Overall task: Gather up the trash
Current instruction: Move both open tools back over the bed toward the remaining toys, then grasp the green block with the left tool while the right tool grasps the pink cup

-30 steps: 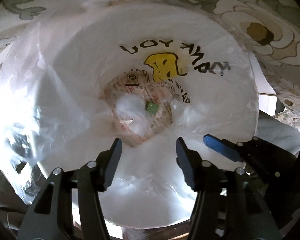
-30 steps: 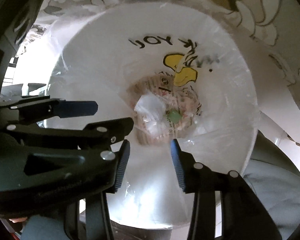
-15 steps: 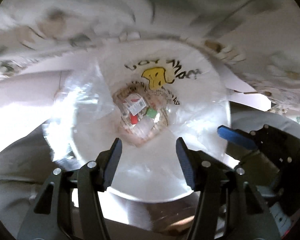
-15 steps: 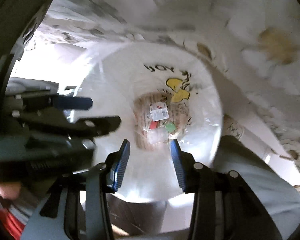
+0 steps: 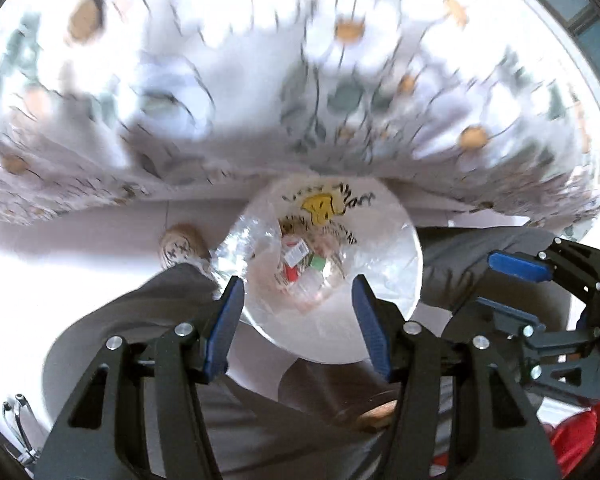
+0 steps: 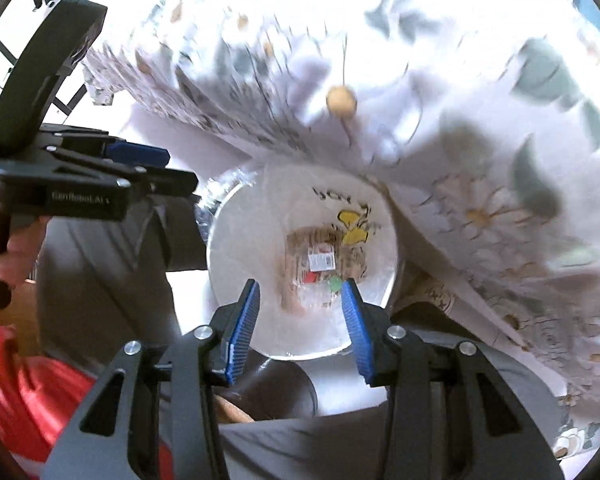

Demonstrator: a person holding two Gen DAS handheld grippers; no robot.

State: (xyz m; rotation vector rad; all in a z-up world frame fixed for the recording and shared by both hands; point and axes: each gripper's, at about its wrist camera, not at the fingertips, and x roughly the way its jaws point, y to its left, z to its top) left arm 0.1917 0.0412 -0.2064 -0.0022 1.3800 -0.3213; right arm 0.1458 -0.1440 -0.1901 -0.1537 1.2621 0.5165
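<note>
Below, both views look steeply down into a round white bin (image 5: 332, 332) lined with a clear bag (image 5: 236, 248); the bin serves as the landmark. On the bottom of the bin lies the trash (image 5: 300, 260): a white labelled wrapper, a red scrap, a small green piece and some clear film, on a brownish printed sheet. On the far inner wall of the bin sits a yellow smiley (image 5: 320, 206) with dark lettering around it.

Above the near rim of the bin, the left hand-held gripper (image 5: 298, 320) hangs with its blue-padded fingers (image 5: 224, 324) spread; nothing is between them, and they touch neither bin nor bag. The right hand-held gripper (image 6: 300, 320) hangs likewise above the near rim, its jaws apart and empty. In the left view the right one shows to the right of the bin; in the right view the left one shows to the left of it, with a hand (image 6: 14, 256) on its grip.

Beyond the far rim of the bin a flowered cloth (image 5: 340, 80), heavily blurred, fills the upper part of both views. Grey trouser legs (image 5: 132, 320) flank the bin on both sides, and a shoe (image 5: 180, 246) rests on the pale floor just left of it. Red fabric (image 6: 28, 408) shows at the near left in the right view.
</note>
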